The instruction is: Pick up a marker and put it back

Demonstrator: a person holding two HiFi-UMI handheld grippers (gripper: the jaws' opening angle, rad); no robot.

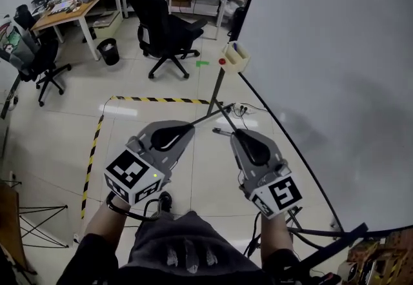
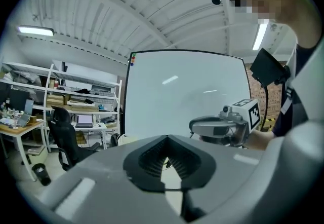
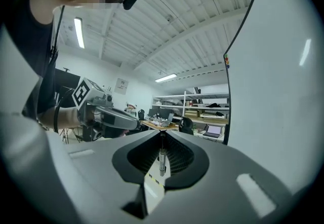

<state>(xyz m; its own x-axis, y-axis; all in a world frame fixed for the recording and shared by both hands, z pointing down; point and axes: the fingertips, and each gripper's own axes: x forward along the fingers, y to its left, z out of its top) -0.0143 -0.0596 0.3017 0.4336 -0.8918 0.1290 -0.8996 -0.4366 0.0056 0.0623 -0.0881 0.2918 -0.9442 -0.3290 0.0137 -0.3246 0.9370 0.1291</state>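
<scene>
A thin marker [image 3: 161, 159] stands upright between the pads of my right gripper [image 3: 161, 138], which is shut on it. In the head view its end [image 1: 222, 130] pokes out left of the right gripper [image 1: 237, 133]. My left gripper [image 1: 189, 127] is level with the right one and a little to its left. It is shut with nothing in it, its tips meeting [image 2: 167, 139]. Both are held above the floor in front of the whiteboard [image 1: 335, 71]. A cream marker tray [image 1: 235, 58] hangs at the board's lower corner, well ahead of both grippers.
The whiteboard's stand legs [image 1: 216, 93] and a power strip [image 1: 240, 108] lie on the floor just ahead. Yellow-black tape [image 1: 95, 145] marks the floor at left. A black office chair [image 1: 164, 26], a bin [image 1: 108, 51] and desks [image 1: 74, 6] stand farther back.
</scene>
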